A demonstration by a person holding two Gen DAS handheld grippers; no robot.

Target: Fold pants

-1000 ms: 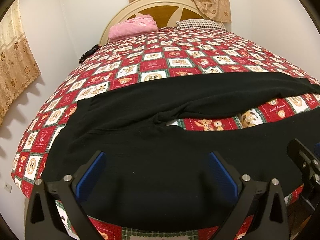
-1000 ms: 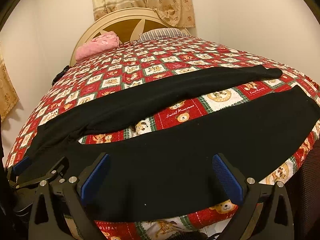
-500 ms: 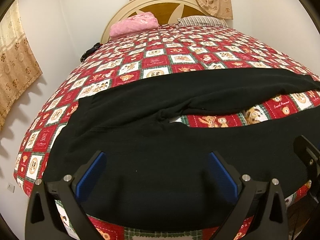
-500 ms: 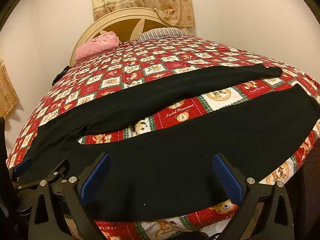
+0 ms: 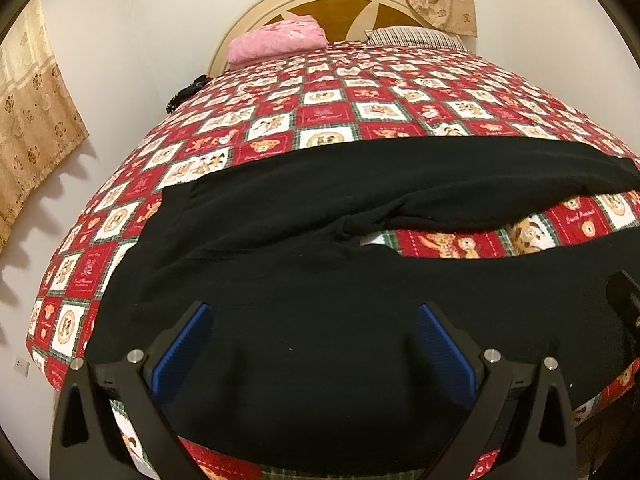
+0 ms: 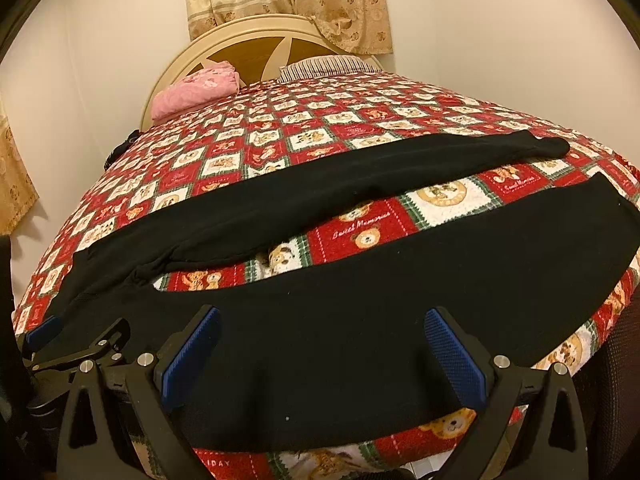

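While both grippers hang over the near edge of the bed, neither grips anything. Left gripper (image 5: pixel 312 344): fingers spread wide, blue pads (image 5: pixel 182 354) apart, over the waist end of the pants (image 5: pixel 304 280). Right gripper (image 6: pixel 320 350): fingers also spread wide, empty, over the near leg further along.

Pants are black, laid flat across the bedspread (image 5: pixel 328 116), waist on the left, legs running right. Legs are split in a V: far leg (image 6: pixel 360 176) angles away, near leg (image 6: pixel 440 256) follows the bed edge. Strip of bedspread shows between them. Some bunching at the crotch (image 6: pixel 152 272). Near leg cuff reaches close to the right edge of the bed.

Around: red patchwork bedspread with bear prints, pink folded cloth (image 5: pixel 276 40) and a striped pillow (image 6: pixel 328 68) by the round headboard (image 6: pixel 256 44). Beige curtains (image 6: pixel 288 0) behind the headboard, another curtain (image 5: pixel 32 120) on the left wall. Dark object (image 5: pixel 186 92) at the far left bed edge, can't tell what it is. From the right wrist view, the left gripper sits at lower left, just beside the waist. Dark mesh surface (image 6: pixel 612 380) at the lower right corner, below the bed edge. Nothing lies on the pants.
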